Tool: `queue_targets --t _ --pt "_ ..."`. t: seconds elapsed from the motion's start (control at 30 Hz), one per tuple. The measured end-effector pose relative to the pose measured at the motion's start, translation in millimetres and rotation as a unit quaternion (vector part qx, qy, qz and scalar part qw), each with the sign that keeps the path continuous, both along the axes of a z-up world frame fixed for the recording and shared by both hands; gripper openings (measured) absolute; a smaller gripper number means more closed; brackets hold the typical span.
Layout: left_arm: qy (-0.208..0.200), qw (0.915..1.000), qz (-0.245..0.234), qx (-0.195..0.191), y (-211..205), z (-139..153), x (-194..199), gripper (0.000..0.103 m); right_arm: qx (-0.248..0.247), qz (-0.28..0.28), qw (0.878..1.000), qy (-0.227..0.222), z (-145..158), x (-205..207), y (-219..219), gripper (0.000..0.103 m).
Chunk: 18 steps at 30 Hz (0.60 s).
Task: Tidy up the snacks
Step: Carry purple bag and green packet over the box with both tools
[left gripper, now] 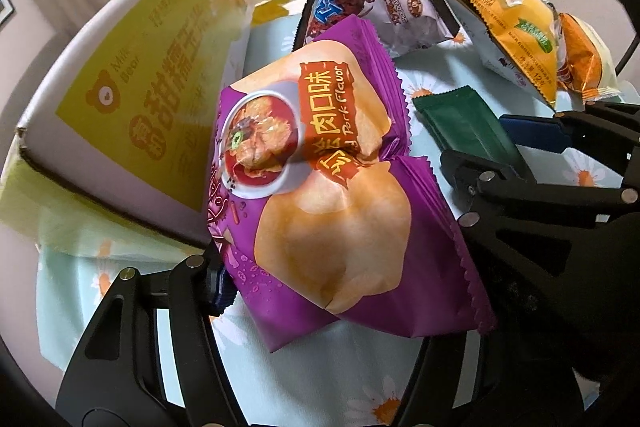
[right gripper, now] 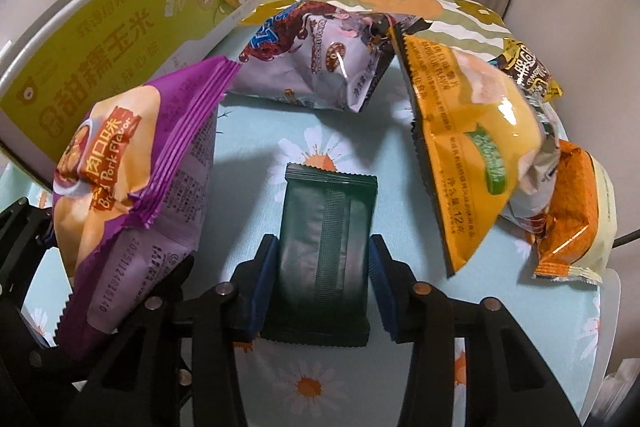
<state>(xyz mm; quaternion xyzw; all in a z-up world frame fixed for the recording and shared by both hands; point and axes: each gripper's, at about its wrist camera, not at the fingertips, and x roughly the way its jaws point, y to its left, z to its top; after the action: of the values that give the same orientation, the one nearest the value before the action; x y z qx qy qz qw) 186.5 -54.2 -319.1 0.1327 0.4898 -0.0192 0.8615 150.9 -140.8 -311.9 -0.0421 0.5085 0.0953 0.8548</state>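
The left gripper (left gripper: pixel 340 259) is clamped on the purple bag (left gripper: pixel 320 163), a puffed pouch marked "Pork Flavor"; its jaws stand fairly wide because the bag is fat, and the bag is lifted off the cloth (left gripper: pixel 332 379), tilted toward 12 o'clock in the left view; the yellow box (left gripper: pixel 132 99) stands just beside it at 9 to 10 o'clock, edge-on to the table.

The right gripper (right gripper: pixel 322 283) has its blue pads (right gripper: pixel 262 283) pressed against both long sides of the green sachet (right gripper: pixel 326 227), so it is closed on it; the sachet lies flat on the daisy-print cloth, its far end pointing to 12 o'clock in the right view; whether it has left the cloth cannot be told.

In the right view the purple bag hangs at 9 o'clock; a pale bag (right gripper: pixel 320 67) lies at 12 o'clock; an orange bag (right gripper: pixel 472 147) leans at 2 o'clock, touching a dark packet (right gripper: pixel 532 71) behind it and an orange-and-cream packet (right gripper: pixel 576 211) at 3 o'clock.
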Motion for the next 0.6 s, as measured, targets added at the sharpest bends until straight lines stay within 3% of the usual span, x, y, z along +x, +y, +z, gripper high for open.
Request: queue_targets --t 0.3,0.6 --pt "-0.023 0.9997 0.001 -0.001 -4 35 -15 0.06 0.02 0.002 1.0 -0.019 36 -10 -17 0.041" --pt "-0.069 0.9974 0.011 -0.015 -18 108 -38 0.06 0.042 0.013 0.997 -0.061 100 -22 -37 0.041"
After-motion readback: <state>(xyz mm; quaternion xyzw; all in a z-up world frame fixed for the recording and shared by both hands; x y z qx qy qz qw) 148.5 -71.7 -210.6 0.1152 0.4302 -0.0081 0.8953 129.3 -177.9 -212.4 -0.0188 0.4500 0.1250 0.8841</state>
